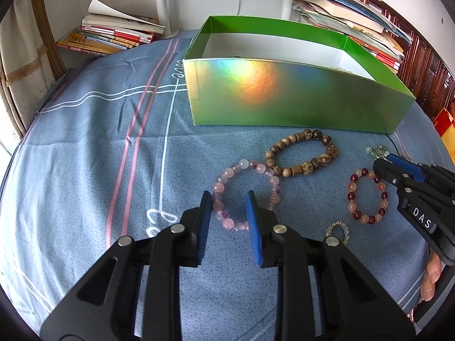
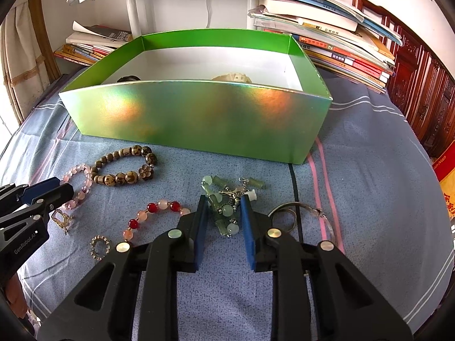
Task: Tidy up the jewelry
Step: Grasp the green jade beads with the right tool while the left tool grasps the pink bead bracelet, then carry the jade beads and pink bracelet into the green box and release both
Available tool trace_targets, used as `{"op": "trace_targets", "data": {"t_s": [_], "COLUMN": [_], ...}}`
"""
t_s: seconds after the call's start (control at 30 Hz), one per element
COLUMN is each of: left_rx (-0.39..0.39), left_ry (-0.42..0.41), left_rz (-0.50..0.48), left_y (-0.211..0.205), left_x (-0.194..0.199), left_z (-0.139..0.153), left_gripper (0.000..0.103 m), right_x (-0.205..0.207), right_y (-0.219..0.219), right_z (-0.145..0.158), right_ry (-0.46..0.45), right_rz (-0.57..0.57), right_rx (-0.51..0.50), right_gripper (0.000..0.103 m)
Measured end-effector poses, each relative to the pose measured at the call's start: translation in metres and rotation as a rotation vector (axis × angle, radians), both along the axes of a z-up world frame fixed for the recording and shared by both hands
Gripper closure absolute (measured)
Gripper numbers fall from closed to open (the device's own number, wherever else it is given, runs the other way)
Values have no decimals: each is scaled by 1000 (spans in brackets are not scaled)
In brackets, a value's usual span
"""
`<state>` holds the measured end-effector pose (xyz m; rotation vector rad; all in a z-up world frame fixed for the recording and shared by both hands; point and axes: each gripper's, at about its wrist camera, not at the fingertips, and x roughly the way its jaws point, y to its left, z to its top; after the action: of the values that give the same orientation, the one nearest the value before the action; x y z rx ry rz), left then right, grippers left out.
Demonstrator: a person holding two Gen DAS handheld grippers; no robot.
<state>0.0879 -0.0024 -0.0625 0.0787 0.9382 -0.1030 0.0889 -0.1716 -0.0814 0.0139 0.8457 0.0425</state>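
Note:
A shiny green box point(image 1: 284, 96) stands on the blue cloth; it also shows in the right wrist view point(image 2: 199, 119) with a cream item point(image 2: 233, 78) and a dark item point(image 2: 128, 79) inside. My left gripper point(image 1: 229, 199) is open, its jaws straddling the near left part of a pink bead bracelet point(image 1: 247, 196). Behind it lies a brown wooden bead bracelet point(image 1: 301, 153); to the right lies a red-and-peach bead bracelet point(image 1: 366, 196). My right gripper point(image 2: 223, 201) is open around a pale green bead piece point(image 2: 224, 204) with metal links.
A small sparkly ring point(image 1: 338, 230) lies near the left gripper, also in the right wrist view point(image 2: 99, 247). A metal ring and clear bangle point(image 2: 307, 216) lie right of the right gripper. Book stacks point(image 1: 113, 34) point(image 2: 341, 45) stand behind the box.

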Motion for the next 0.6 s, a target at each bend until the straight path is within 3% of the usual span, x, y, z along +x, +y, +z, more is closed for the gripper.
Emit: {"op": "trace_targets", "data": {"t_s": [0.1,0.23,0.37,0.5,0.6], "left_rx": [2,8,1,-9,-6], "left_ry": [-1,-4,-2,5,7], "left_rz": [2,14,13,-1,-5], "left_y": [0,2,3,0,-2], "left_x": [0,2,1,-2,-4], "left_z": [0,-1,-1,0,1], "left_gripper": [76,65,66,91,95], "right_x": [0,0,-1,-3,-7], "right_y": [0,0,0,1,2], "right_z": [-1,-1,-2,-2,1], "right_ry": [-1,-1,0,1,-10], "right_rz": [-2,-4,-2,7,14], "right_rx": [2,3,14,26,31], "right_gripper": [78,77,80,83,85]}}
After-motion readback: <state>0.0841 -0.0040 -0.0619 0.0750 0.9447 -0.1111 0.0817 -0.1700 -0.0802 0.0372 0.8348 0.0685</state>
